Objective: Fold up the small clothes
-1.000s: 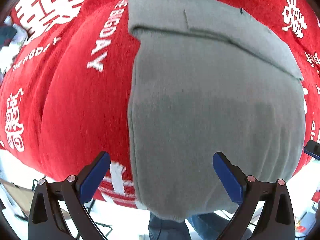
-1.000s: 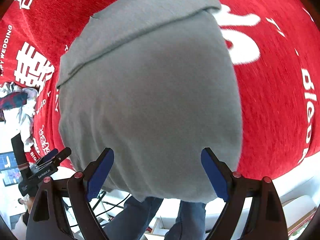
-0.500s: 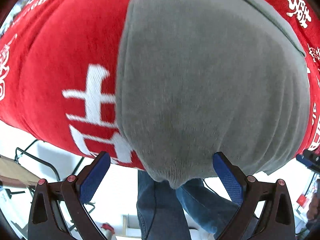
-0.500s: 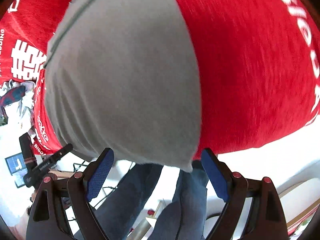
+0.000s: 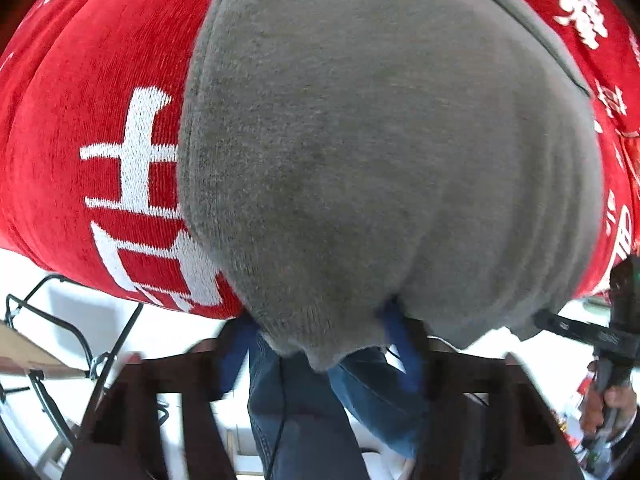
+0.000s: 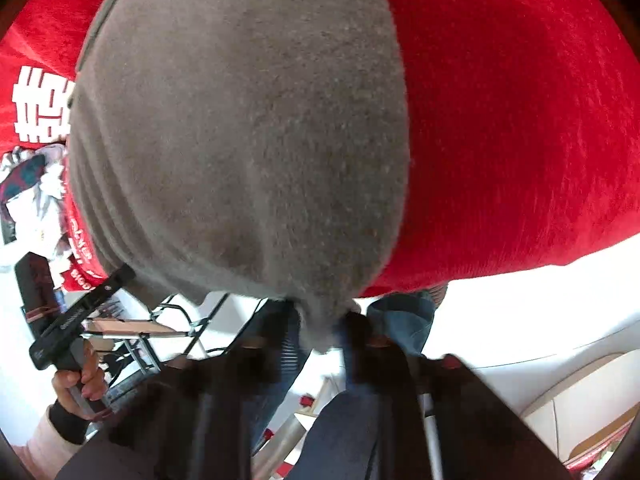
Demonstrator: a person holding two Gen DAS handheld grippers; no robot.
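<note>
One grey garment, two grippers

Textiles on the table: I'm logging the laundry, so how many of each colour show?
Grey garment: 1
Red cloth with white lettering: 1
Patterned bundle at the far edge, in the right wrist view: 1
Total: 3

Your left gripper down from over the grey garment to its near corner, jaws closing around it, your right gripper dropped likewise, now clamped on its corner
</note>
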